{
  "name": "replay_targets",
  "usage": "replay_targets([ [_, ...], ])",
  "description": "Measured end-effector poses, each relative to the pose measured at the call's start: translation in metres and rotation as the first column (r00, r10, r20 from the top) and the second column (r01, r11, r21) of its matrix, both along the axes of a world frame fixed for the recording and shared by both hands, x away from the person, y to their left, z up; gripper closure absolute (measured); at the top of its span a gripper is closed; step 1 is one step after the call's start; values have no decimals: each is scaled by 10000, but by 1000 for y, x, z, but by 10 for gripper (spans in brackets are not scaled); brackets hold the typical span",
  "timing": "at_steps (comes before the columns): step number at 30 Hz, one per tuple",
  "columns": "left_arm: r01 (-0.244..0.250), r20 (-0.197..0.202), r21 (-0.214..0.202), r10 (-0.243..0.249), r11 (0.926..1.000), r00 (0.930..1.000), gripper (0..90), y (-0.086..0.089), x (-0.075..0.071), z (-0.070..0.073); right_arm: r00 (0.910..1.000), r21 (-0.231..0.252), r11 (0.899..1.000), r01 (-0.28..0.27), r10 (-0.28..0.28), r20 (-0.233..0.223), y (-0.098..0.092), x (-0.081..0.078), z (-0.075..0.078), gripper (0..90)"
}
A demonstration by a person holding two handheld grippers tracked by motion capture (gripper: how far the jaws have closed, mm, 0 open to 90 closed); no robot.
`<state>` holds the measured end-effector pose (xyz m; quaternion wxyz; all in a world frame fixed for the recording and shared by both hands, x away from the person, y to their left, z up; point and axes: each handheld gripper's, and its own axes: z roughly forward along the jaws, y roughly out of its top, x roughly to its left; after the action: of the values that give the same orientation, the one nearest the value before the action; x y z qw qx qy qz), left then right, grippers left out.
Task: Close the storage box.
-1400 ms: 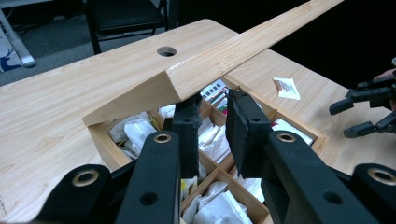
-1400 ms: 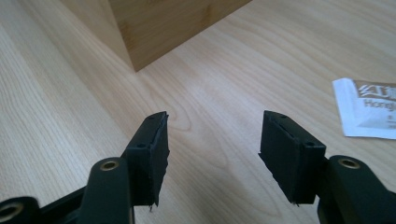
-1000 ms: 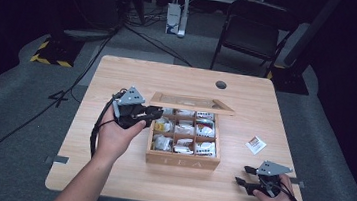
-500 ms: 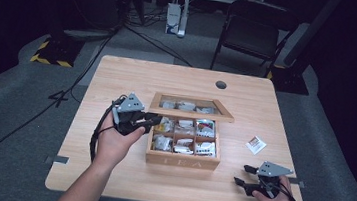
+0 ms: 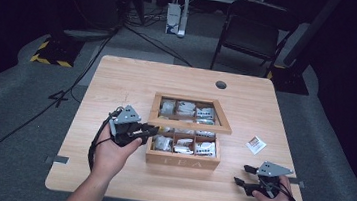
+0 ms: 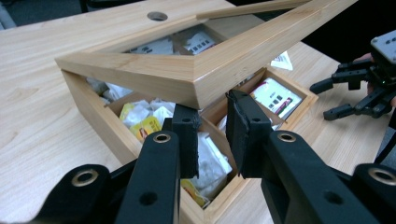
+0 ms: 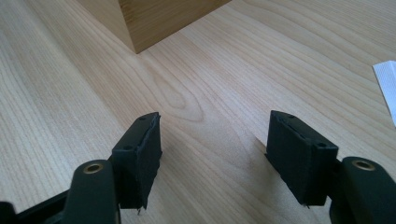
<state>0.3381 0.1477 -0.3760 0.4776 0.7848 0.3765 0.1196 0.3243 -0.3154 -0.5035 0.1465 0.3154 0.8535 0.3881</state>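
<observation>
worktop point(image 5: 133, 83) of pale wood carries a wooden tea box point(image 5: 182, 159) near the middle of its front edge. lid point(image 5: 190, 127) of the box, a wooden frame with a clear pane, hangs half raised over the compartments, its front rail lifted. tea bags point(image 6: 140, 119) fill the compartments. left claw point(image 5: 149, 130) sits at the lid's front left corner, jaws drawn close with the lid's corner just above them; whether they grip it i cannot tell. right claw point(image 5: 243, 174) rests low near the front right corner of the worktop, jaws apart, having just been opening, nothing between them. small white packet point(image 5: 256, 144) lies near the right edge, beside the box.
</observation>
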Motion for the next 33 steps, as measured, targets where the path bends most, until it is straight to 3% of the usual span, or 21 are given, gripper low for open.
replay_targets([
  [14,-350,-450,396,368,9986,9983,751,1,-3,-14,10000,37,10000,-12,12,-24,0,0,0,356],
  [33,-156,-648,722,203,9973,9977,734,1,-14,-31,10000,48,10000,-10,10,-62,1,0,0,349],
])
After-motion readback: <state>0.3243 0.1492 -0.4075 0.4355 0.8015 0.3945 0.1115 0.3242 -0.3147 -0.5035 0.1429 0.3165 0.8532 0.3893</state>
